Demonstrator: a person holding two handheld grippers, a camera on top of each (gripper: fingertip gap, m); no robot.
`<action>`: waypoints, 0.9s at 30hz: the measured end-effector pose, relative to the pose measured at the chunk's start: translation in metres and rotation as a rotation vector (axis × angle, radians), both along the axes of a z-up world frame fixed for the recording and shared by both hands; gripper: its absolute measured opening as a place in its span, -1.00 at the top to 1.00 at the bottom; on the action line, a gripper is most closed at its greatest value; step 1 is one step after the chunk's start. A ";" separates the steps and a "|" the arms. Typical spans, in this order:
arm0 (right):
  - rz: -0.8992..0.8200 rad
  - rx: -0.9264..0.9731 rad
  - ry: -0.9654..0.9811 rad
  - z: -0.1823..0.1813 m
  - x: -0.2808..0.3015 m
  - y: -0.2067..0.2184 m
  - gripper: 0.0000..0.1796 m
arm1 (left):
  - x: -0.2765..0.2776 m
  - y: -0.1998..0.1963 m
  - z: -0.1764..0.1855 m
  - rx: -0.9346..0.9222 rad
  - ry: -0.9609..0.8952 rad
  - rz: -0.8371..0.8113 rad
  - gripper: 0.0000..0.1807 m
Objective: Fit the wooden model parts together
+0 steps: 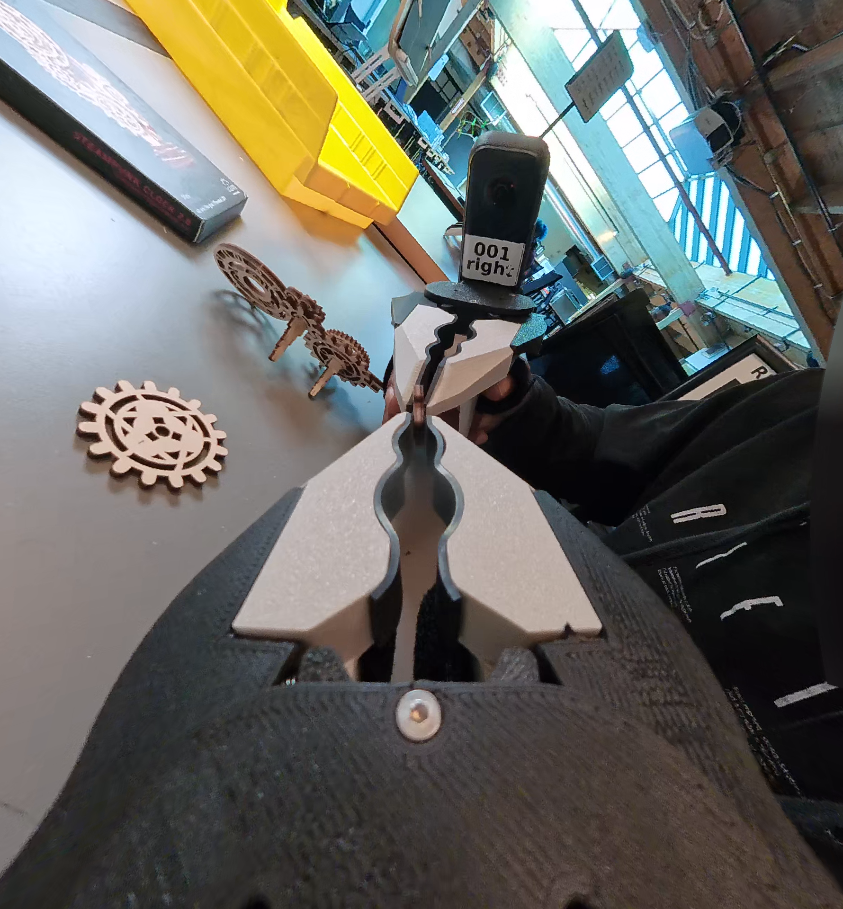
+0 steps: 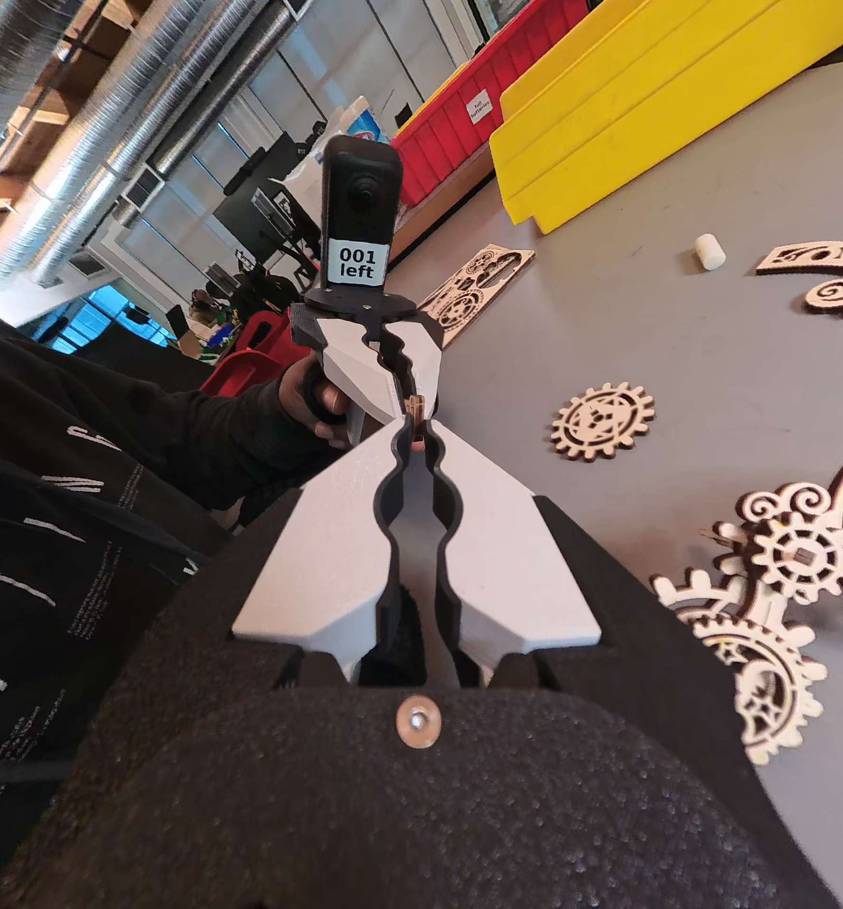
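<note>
The small wooden part [image 1: 417, 401] is pinched tip to tip between both claws, in the air above the worktop [image 1: 40, 344]. Very little of it is gripped. If the claws are twisted or pushed off line, it could be snapped, or could be dropped if either grip is eased.

The left claw [image 1: 415, 422] is nearly closed, clamped on the near end of the part; whether one piece or two is held cannot be told. The right claw [image 1: 422, 388] is clamped on its far end. Farther off, a loose gear [image 1: 151, 434] and a gear assembly [image 1: 291, 307] are left lying on the worktop.
</note>
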State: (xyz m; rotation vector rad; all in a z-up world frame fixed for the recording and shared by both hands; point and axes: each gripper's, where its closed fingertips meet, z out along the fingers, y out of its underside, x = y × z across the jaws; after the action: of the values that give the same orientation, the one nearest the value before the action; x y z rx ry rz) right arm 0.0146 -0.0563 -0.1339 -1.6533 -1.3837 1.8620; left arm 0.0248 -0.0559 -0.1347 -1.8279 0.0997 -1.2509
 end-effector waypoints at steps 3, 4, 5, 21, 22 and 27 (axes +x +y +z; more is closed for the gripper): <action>-0.010 -0.014 -0.004 0.000 -0.001 0.001 0.98 | -0.001 0.001 0.000 0.008 0.022 0.012 0.98; -0.015 -0.029 -0.006 0.000 -0.001 0.002 0.98 | -0.001 0.001 0.000 0.009 0.028 0.017 0.98; -0.022 -0.032 -0.012 -0.001 -0.002 0.002 0.99 | -0.002 0.001 -0.001 0.012 0.046 0.024 0.98; -0.154 0.438 -0.055 -0.015 -0.008 0.010 1.00 | -0.007 0.008 -0.017 0.013 0.197 0.087 0.97; -0.151 0.418 -0.052 -0.014 -0.008 0.010 1.00 | -0.007 0.009 -0.016 0.016 0.191 0.085 0.97; -0.045 0.044 -0.023 -0.005 -0.003 0.009 0.99 | -0.003 0.007 -0.006 0.037 0.141 0.055 0.97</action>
State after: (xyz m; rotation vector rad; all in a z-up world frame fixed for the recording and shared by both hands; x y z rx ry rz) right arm 0.0112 -0.0473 -0.1390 -1.6751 -1.3747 1.7804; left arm 0.0220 -0.0489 -0.1411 -1.8732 0.1483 -1.0754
